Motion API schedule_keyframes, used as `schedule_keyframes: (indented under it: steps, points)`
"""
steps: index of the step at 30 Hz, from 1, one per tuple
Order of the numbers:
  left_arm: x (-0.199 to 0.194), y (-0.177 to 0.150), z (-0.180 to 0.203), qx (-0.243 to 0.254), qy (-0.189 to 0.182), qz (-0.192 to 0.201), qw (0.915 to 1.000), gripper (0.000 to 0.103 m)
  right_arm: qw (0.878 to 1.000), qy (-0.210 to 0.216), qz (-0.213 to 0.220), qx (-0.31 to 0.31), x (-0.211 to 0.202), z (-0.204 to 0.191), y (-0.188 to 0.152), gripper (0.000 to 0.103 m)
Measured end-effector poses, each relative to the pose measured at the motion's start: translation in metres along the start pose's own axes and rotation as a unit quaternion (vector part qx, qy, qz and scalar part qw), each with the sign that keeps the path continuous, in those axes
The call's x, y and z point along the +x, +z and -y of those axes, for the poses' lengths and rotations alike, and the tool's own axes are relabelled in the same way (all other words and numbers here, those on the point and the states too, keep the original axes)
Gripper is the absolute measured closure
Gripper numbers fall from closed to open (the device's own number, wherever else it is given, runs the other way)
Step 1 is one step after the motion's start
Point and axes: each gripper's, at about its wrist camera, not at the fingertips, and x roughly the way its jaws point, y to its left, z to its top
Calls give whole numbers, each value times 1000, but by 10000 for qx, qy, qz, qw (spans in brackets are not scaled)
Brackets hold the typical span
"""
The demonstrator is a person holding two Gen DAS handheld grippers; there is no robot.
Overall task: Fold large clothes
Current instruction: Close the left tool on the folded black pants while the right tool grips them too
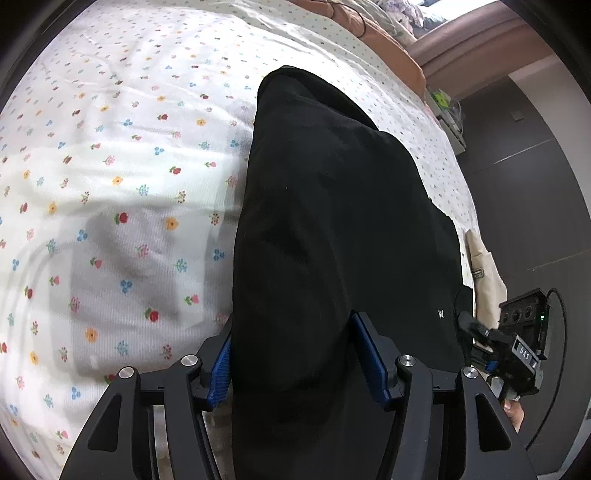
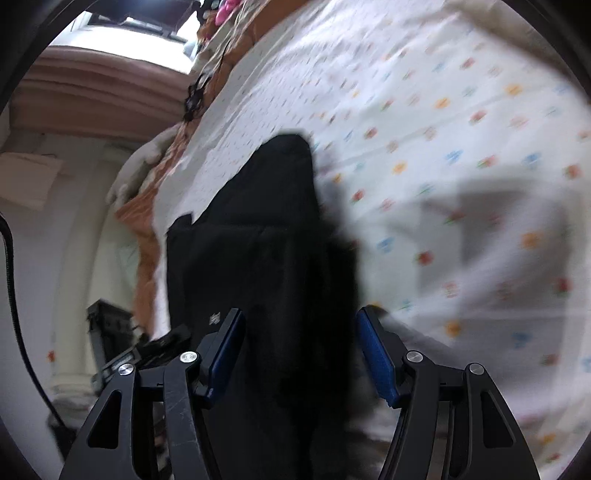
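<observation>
Lengthwise on floral bed sheet (image 1: 122, 155) lies folded black garment (image 1: 332, 221), its near end between spread pads of left gripper (image 1: 291, 354) and right gripper (image 2: 301, 350), neither clamping, beige bag (image 1: 485, 273) beside, orange blanket (image 1: 384, 33) beyond.

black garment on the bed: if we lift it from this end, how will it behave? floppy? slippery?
Probably floppy: the black garment lies in soft folds on the flowered sheet, so it will likely sag and unfold. Stacked layers suggest some weight. The matte cloth looks unlikely to slip between the left gripper pads.
</observation>
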Motion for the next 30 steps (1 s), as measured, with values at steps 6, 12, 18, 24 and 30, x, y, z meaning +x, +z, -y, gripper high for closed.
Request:
schedule_keyframes:
  steps: [6,12,18,24,30]
  points:
    - [3,4,-8,-87,-88,67,9999,41,9993,319,-191,77,17,1,7,43]
    - [-1,2,1,-68,3,175,9998,54,9993,237,-290,-15,23,-8,6,73]
    - [-28,-5,15,22,-183,303,9994,71,9989,212,-18,-419,-1,-38,-5,85]
    - [-65,-17,33,191,-343,575,9976,75,9966,192,305,-736,-31,-71,-20,87]
    - [-99,-33,58,375,-556,768,9948,76,9930,181,612,-991,-68,-98,-38,87]
